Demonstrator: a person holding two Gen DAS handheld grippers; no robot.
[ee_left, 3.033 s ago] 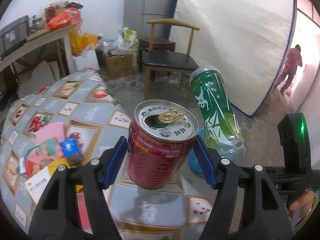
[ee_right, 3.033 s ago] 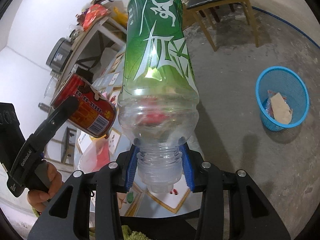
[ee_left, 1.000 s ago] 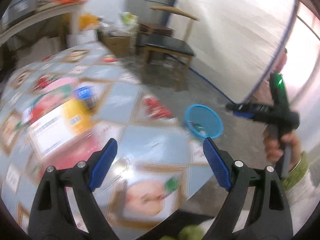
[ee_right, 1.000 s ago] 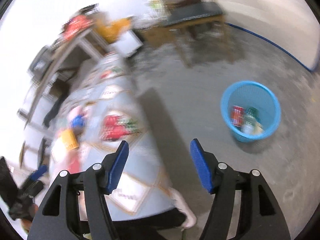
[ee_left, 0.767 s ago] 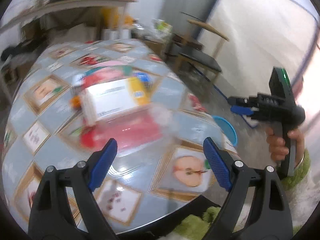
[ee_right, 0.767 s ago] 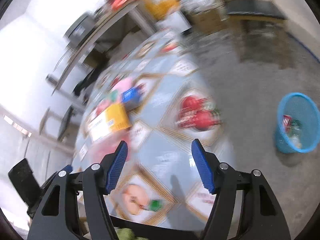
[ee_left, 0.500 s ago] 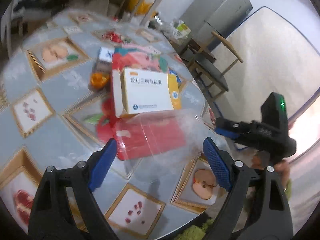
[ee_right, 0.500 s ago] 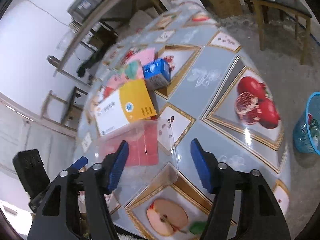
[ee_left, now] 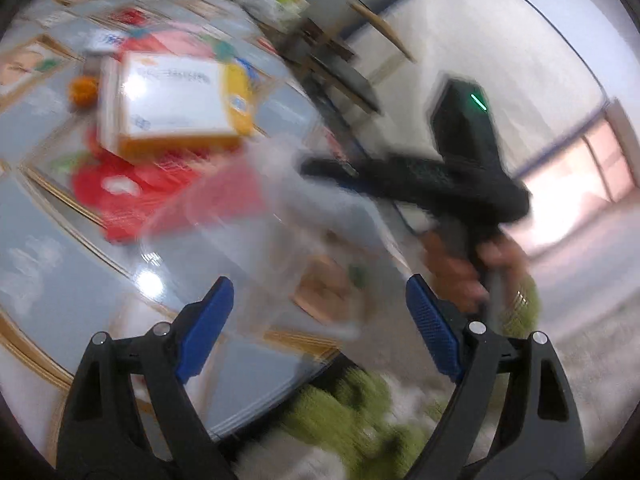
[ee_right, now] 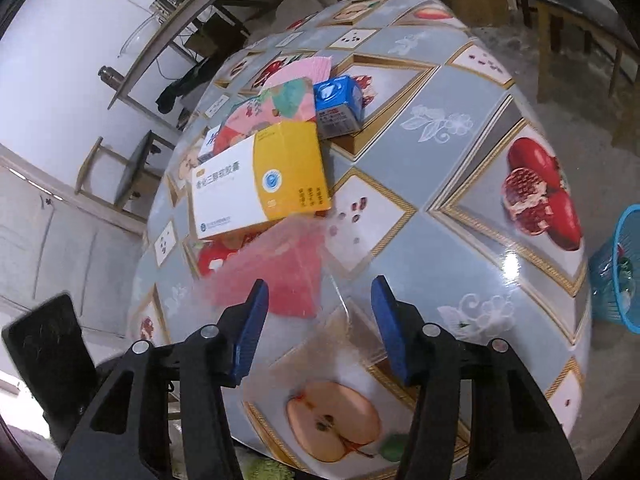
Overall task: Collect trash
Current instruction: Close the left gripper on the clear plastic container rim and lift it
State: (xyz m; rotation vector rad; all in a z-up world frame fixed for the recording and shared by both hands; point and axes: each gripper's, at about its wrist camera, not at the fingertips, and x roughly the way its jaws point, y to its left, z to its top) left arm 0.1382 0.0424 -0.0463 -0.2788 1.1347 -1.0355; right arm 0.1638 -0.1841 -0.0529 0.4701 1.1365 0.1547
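Two grippers hang over a round table (ee_right: pixel 448 184) with fruit pictures. The right gripper (ee_right: pixel 318 330) is closing, its jaws half apart around the near edge of a clear plastic tray (ee_right: pixel 320 276), pads not yet pressing. The left gripper (ee_left: pixel 316 328) stands wide, empty, the blurred tray (ee_left: pixel 240 232) ahead at twelve o'clock. Beyond, a white and yellow box (ee_right: pixel 260 180) lies at eleven o'clock, a blue carton (ee_right: pixel 340 106) behind it. A blue basket (ee_right: pixel 618 272) sits on the floor at three o'clock.

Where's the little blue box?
In the right wrist view, the blue box sits on the table, upper middle, just behind the yellow-and-white box.
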